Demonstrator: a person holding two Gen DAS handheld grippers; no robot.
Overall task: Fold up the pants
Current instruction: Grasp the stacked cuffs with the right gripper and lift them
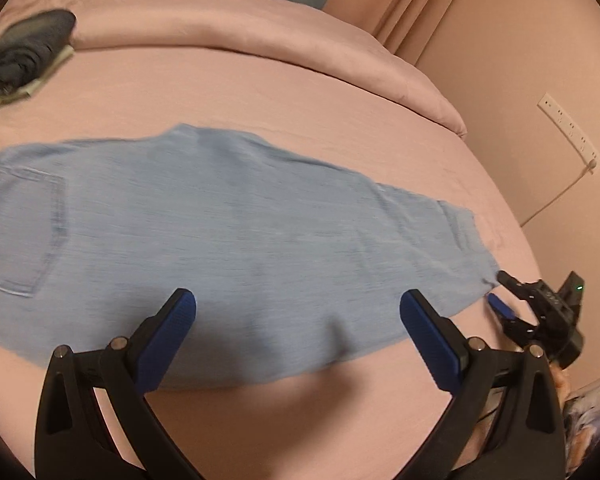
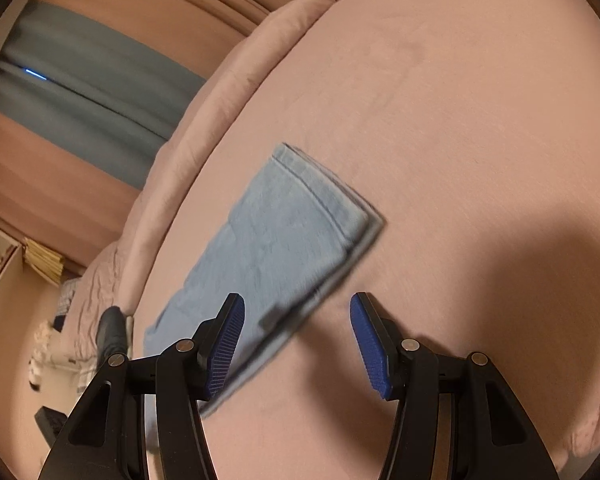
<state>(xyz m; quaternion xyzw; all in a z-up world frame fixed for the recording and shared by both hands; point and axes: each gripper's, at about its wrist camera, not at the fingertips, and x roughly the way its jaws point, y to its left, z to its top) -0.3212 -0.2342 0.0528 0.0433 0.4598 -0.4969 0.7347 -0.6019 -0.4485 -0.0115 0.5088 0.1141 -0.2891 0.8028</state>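
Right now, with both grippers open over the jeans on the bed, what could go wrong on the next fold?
1. The leg hems lie stacked but slightly offset; a pinch by the right gripper may catch only the top layer.
2. The left gripper hovers over the long edge of the jeans, where a bulge in the cloth could fold in as a crease.
3. The dark clothes pile sits close to the waist end, so a wide swing might hit it.

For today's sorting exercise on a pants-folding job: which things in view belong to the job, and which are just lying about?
Belongs to the job:
- light blue jeans, laid flat on the pink bed sheet
- left hand-held gripper, open
- right hand-held gripper, open

Just lying about:
- dark folded clothes
- pink duvet
- white power strip on the wall
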